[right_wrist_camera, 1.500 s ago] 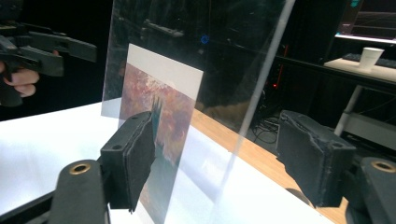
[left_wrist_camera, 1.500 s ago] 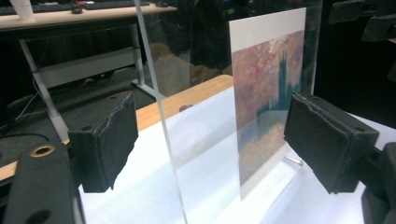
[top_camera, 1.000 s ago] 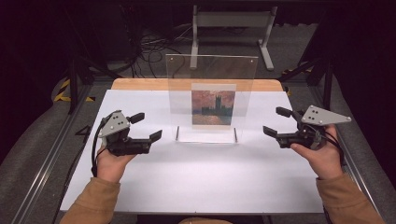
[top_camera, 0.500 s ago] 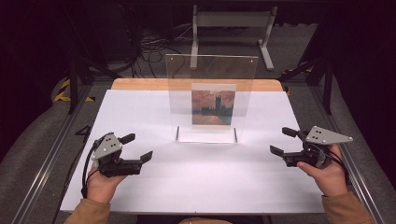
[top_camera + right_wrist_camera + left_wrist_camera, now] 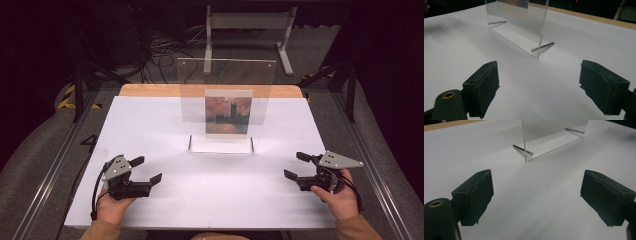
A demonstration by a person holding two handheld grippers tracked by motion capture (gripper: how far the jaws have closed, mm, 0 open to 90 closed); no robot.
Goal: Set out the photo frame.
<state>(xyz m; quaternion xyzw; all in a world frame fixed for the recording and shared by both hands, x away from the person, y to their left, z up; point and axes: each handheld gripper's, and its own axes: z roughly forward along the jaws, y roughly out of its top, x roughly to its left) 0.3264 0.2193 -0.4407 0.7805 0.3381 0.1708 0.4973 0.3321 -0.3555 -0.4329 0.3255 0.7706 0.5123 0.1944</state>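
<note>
High view: we see the clear acrylic frame standing upright at frame centre, holding a small painting print, its long axis running left to right across the white table. Left gripper sits lower left, right gripper lower right; both are empty with jaws spread, about equally far from the frame.

Left gripper view: frame's lower corner and a metal support pin lie in the upper centre, ahead of the parted jaws.

Right gripper view: frame stands in the upper centre-left, pin ahead, jaws wide apart.
</note>
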